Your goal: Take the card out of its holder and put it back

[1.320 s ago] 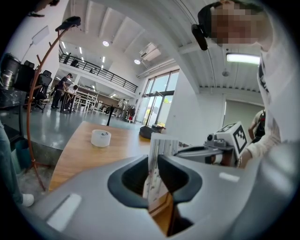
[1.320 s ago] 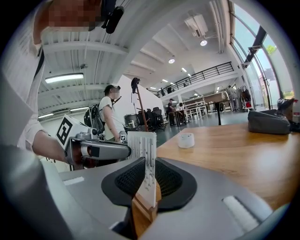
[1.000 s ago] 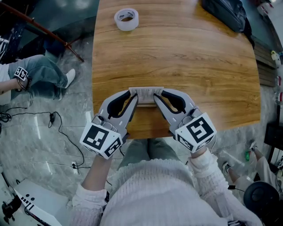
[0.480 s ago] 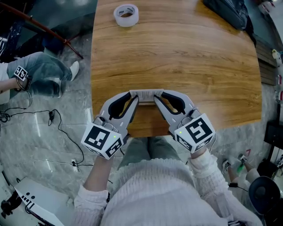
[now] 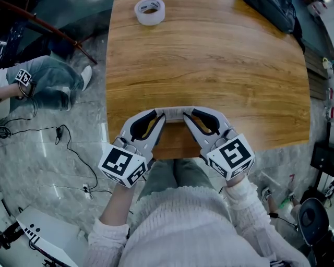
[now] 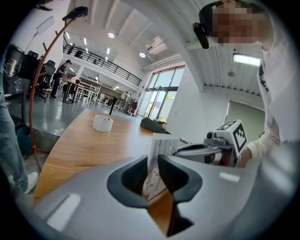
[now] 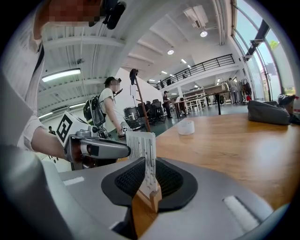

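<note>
A white printed card [image 5: 174, 111] stands upright in a small wooden holder [image 7: 150, 197] near the table's front edge. My left gripper [image 5: 161, 117] is shut on the card's left end; the card's edge [image 6: 158, 154] sits pinched between its dark pads. My right gripper [image 5: 187, 117] closes from the other side. Its ribbed pads flank the card [image 7: 143, 149] and press on the end of the holder. Each gripper shows in the other's view: the right gripper [image 6: 202, 151] and the left gripper [image 7: 125, 151]. The two sets of jaws nearly meet in the middle.
A roll of white tape [image 5: 150, 11] lies at the table's far left, and a dark bag [image 5: 274, 13] at the far right corner. The wooden table [image 5: 235, 78] ends just under my grippers. Cables [image 5: 62, 141] and a seated person's legs [image 5: 49, 88] are on the floor at left.
Both grippers keep the same hold on the card and holder. Only the head view has drifted a little, so the table sits slightly higher in the picture.
</note>
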Demonstrator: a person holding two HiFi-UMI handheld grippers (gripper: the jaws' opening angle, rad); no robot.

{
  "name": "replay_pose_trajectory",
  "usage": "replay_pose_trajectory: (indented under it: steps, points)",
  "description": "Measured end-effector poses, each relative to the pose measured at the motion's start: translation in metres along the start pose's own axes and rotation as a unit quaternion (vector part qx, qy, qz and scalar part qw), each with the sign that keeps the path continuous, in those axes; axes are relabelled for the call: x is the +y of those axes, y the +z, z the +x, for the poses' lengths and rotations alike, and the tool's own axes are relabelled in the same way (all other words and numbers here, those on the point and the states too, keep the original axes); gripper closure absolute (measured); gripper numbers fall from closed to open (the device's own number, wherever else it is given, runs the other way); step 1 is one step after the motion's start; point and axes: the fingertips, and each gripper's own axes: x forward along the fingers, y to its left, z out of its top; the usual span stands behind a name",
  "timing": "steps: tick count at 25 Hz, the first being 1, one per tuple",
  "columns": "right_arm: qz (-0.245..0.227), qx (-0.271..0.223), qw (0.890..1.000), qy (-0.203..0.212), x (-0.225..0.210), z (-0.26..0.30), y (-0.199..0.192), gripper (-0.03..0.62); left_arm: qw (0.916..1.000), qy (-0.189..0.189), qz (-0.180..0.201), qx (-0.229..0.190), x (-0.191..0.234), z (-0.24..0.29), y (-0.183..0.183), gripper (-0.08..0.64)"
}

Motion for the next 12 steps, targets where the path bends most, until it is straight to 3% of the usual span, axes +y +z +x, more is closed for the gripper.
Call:
replay_pose_trajectory:
  steps: [12]
  points:
    - [0.001, 0.019, 1.0, -0.002, 0.003, 0.0, -0.013, 0.525, 0.9998, 0.003, -0.002, 0.018, -0.001, -0.001, -0.014, 0.489]
